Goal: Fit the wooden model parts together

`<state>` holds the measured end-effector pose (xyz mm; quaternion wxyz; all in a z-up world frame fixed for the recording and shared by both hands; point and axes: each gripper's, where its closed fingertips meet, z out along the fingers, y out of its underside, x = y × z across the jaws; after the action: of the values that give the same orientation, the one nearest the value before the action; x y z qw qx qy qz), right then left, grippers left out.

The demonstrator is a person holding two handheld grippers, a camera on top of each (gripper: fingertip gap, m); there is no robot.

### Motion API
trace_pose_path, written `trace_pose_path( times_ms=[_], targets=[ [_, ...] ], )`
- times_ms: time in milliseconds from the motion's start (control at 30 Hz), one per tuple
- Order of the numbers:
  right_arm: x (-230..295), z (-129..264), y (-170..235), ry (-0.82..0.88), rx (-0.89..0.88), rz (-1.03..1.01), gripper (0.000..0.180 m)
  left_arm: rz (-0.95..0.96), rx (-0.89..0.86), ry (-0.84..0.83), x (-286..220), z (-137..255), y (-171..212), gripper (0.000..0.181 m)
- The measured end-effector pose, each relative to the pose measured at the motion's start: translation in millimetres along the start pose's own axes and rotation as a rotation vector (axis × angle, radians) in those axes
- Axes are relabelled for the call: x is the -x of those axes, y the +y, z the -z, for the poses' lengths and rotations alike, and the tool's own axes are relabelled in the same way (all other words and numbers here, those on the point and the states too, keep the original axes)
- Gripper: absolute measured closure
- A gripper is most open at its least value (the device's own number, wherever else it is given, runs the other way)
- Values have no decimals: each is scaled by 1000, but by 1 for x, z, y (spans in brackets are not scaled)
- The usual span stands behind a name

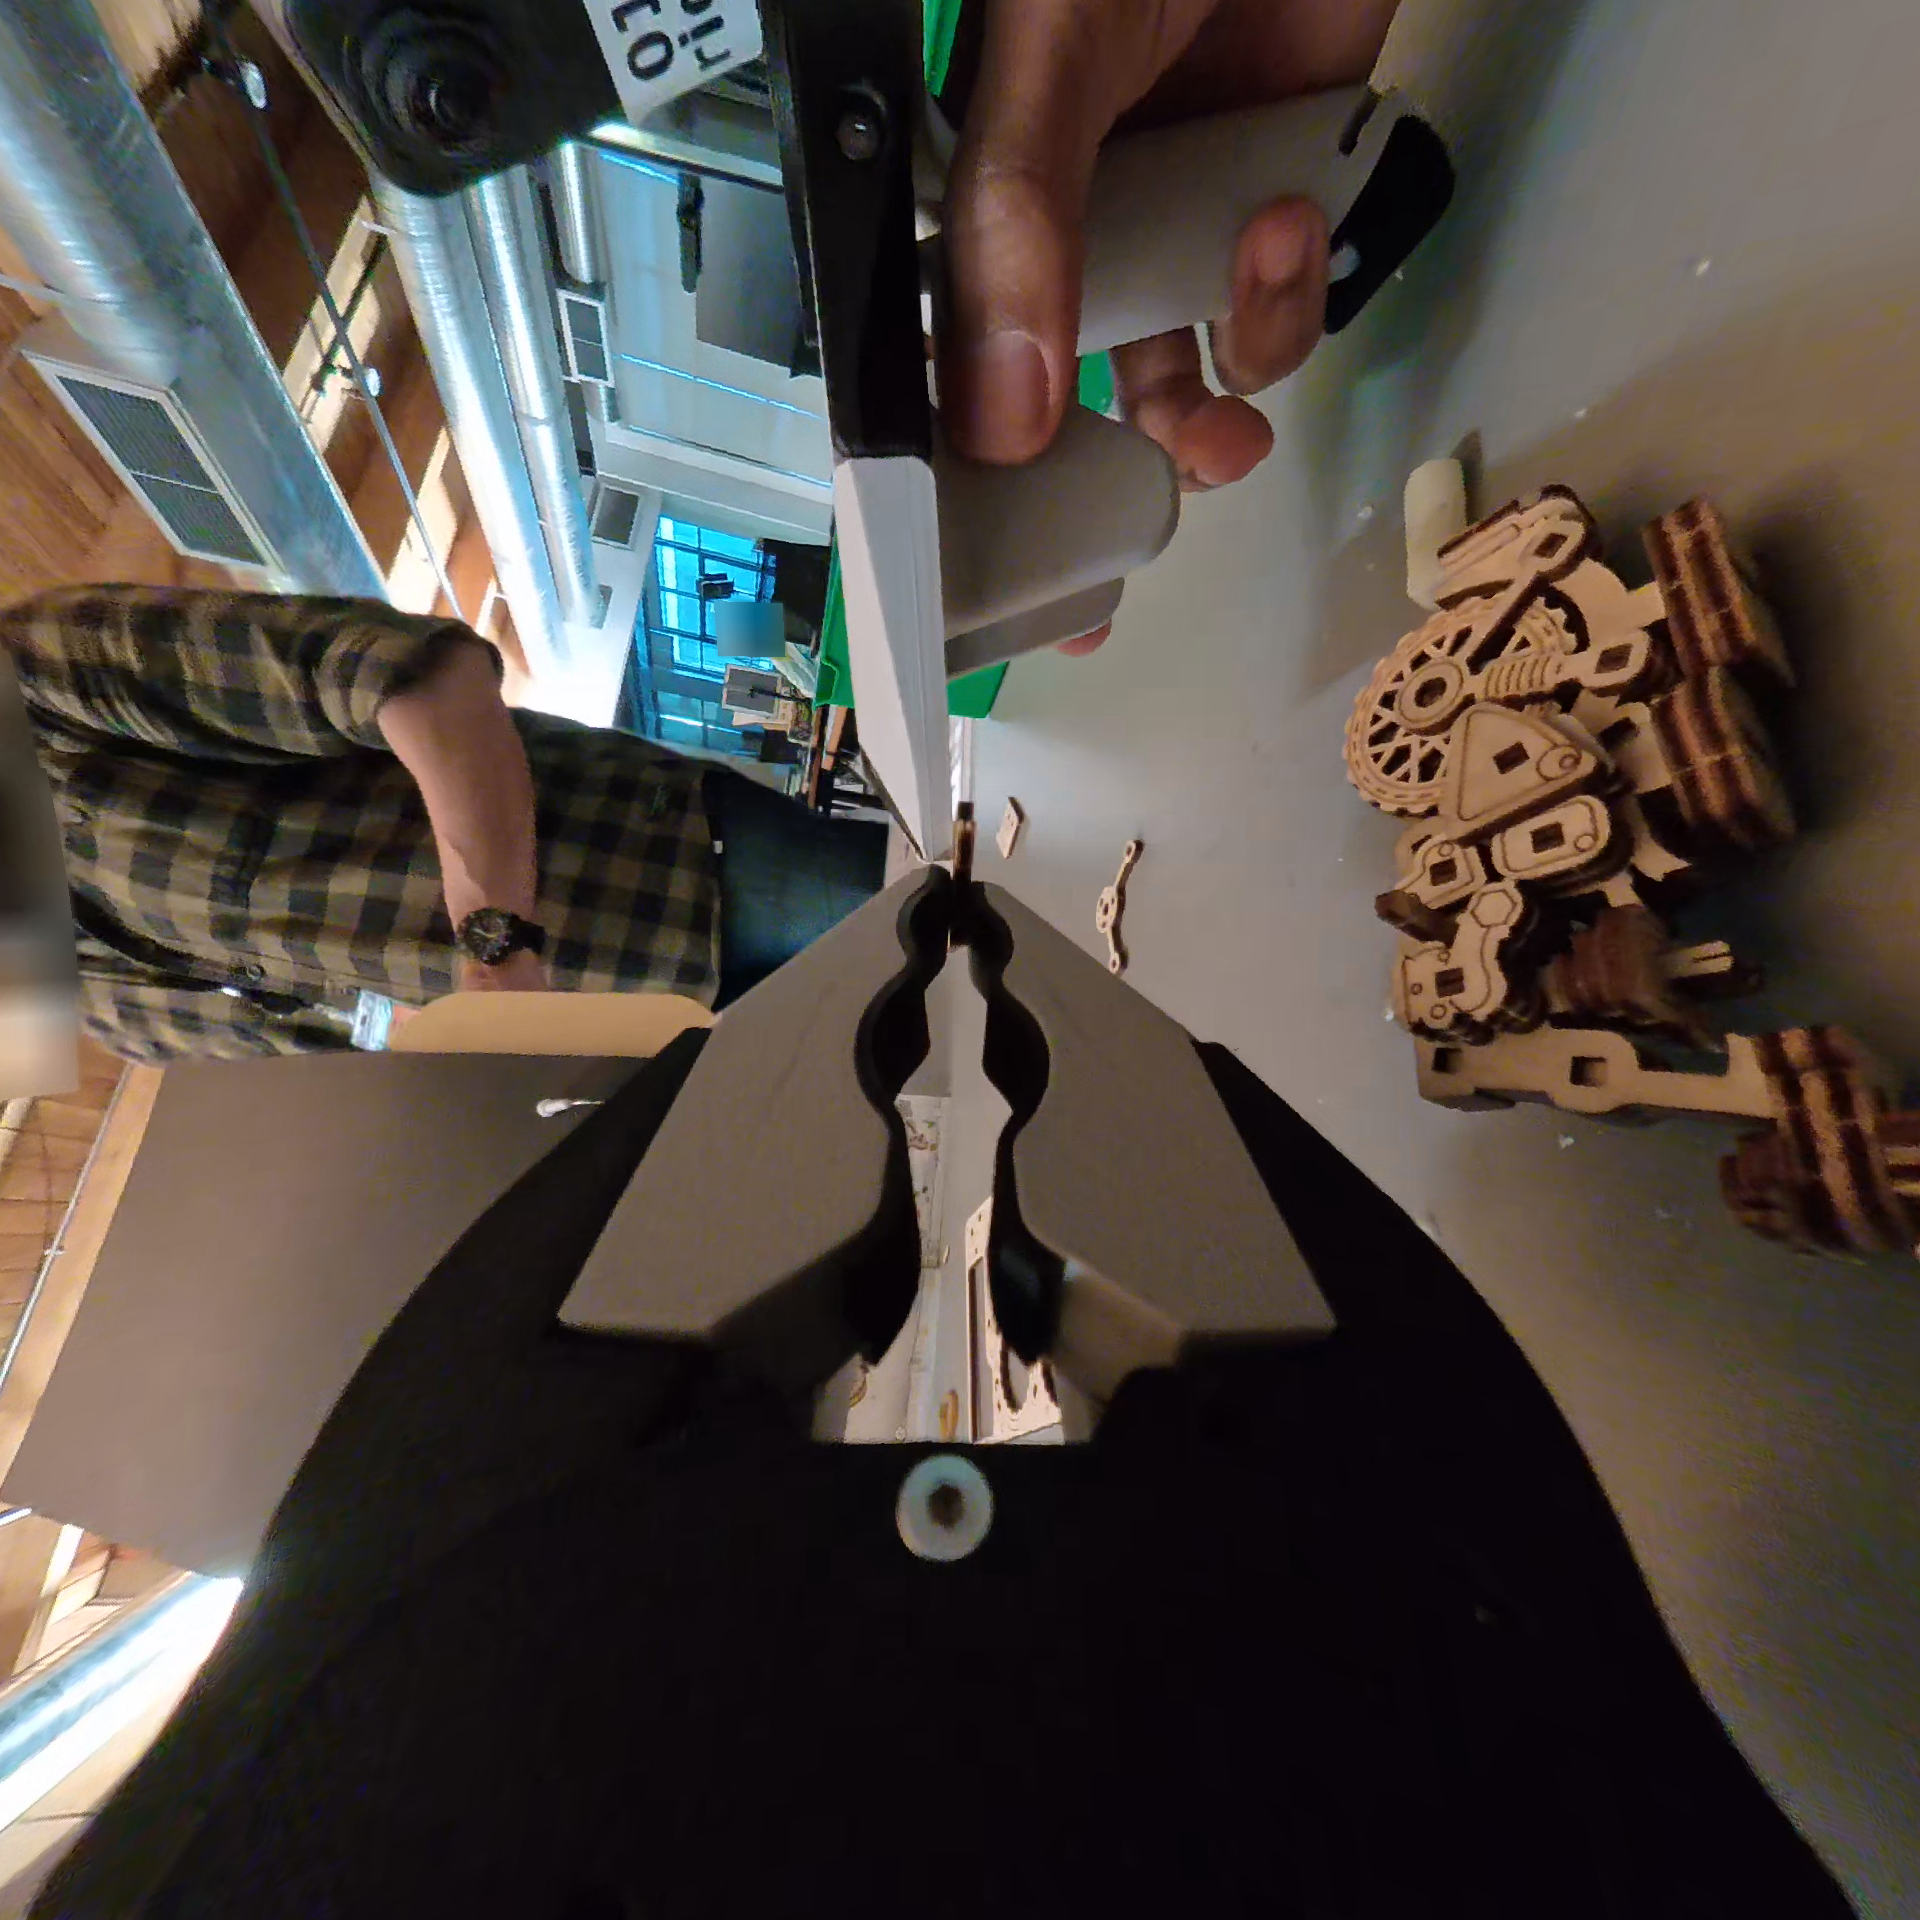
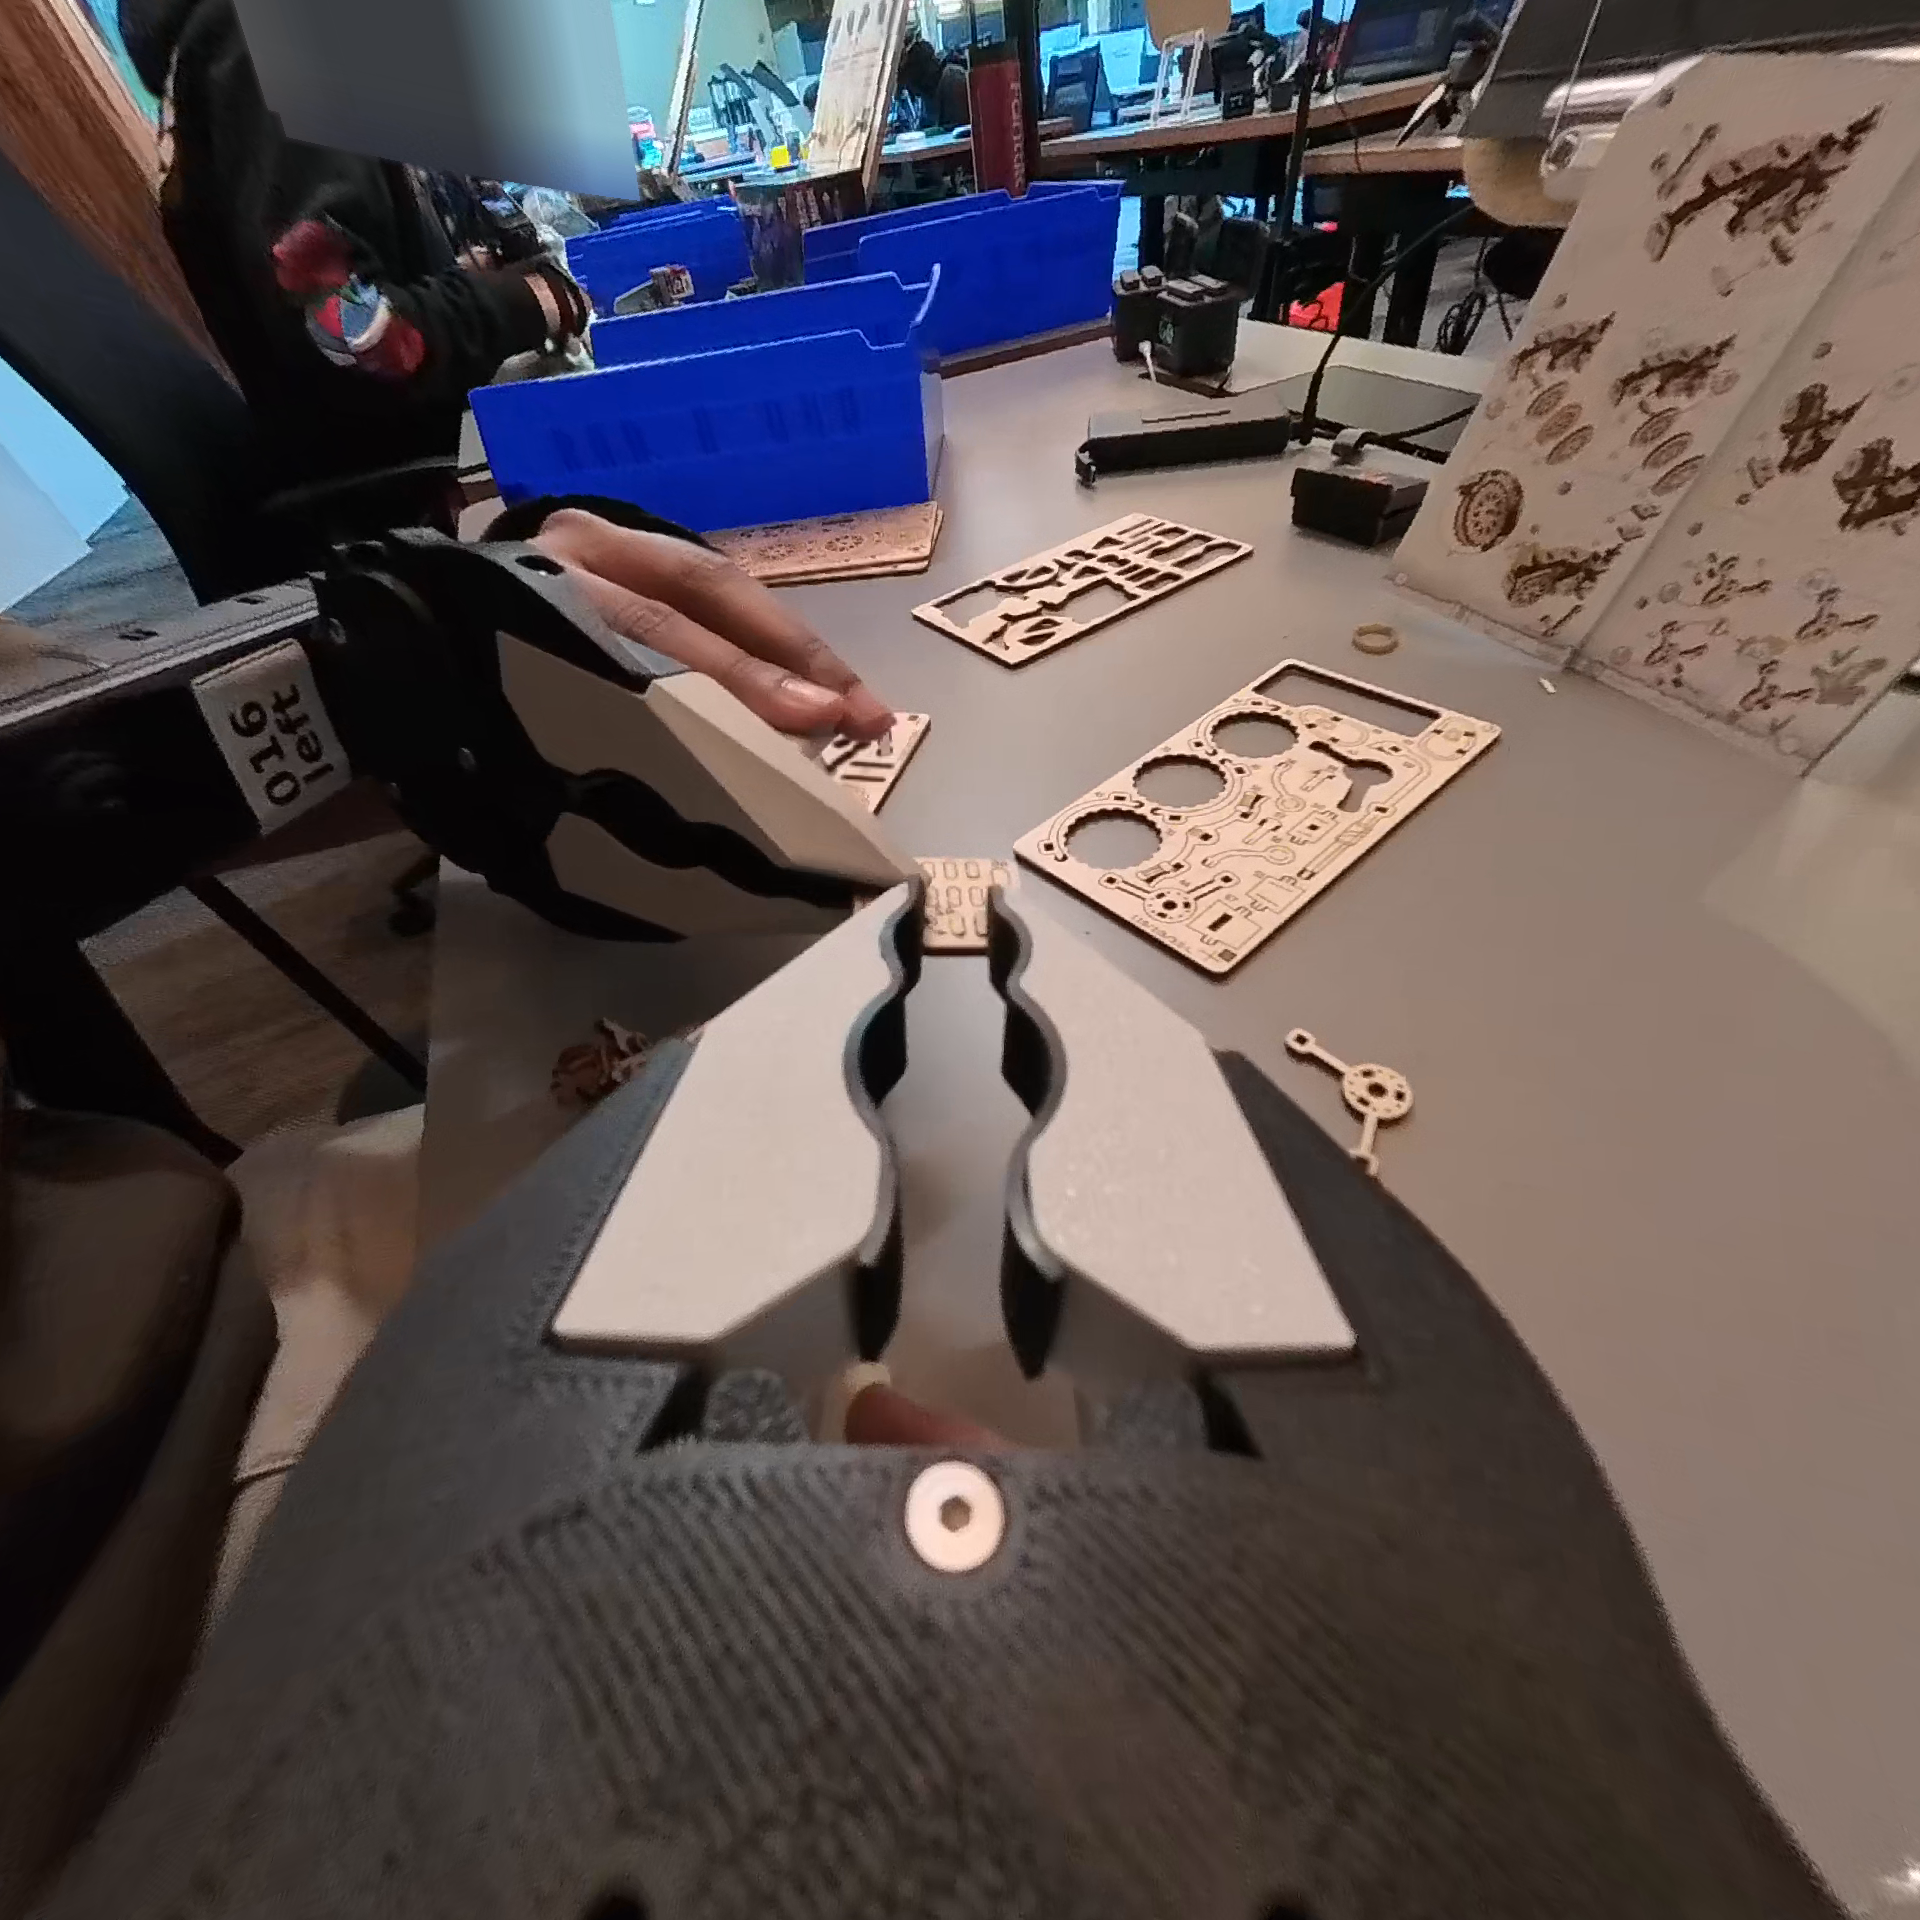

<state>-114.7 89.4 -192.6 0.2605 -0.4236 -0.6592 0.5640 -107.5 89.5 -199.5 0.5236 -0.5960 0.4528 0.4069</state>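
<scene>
A small slotted wooden panel (image 2: 956, 902) is held just above the grey table (image 2: 1558, 1143). My right gripper (image 2: 956, 920) is shut on it, one fingertip on each side edge. My left gripper (image 1: 954, 896) is shut on the same panel, which shows edge-on as a thin dark strip (image 1: 964, 840) in the left wrist view. In the right wrist view the left gripper (image 2: 878, 883) comes in from the left, its tips at the panel's left edge. A partly built wooden model (image 1: 1538, 790) with gears lies on the table to the right in the left wrist view.
Punched-out wooden sheets (image 2: 1257, 821) (image 2: 1081, 587) lie beyond the panel, with a key-shaped piece (image 2: 1361, 1091) nearer. An instruction sheet (image 2: 1714, 416) stands at the right, blue bins (image 2: 717, 426) at the back. Small loose pieces (image 1: 1117, 904) lie on the table. People stand nearby. My left and right fingertips are right by each other. The key-shaped piece (image 2: 1361, 1091) is about equally far from each gripper, around 12 centimetres.
</scene>
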Motion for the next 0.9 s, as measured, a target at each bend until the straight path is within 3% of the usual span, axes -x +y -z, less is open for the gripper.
trace_pose_path(
  times_ms=[400, 700, 800, 900],
  targets=[
    [6, 4, -6, 14, -13, 142, 180, -22, -2, -36, 4, 1, -2, 180],
    [-19, 18, -20, 44, -136, -74, 161, -21, 4, -50, 5, 0, 1, 180],
    [-19, 14, -13, 61, -88, -25, 156, 56, -8, -51, 7, 0, 1, 180],
    [-13, 11, -10, 71, -72, 80, 153, 271, -41, -36, 13, 0, 3, 179]
  ],
)
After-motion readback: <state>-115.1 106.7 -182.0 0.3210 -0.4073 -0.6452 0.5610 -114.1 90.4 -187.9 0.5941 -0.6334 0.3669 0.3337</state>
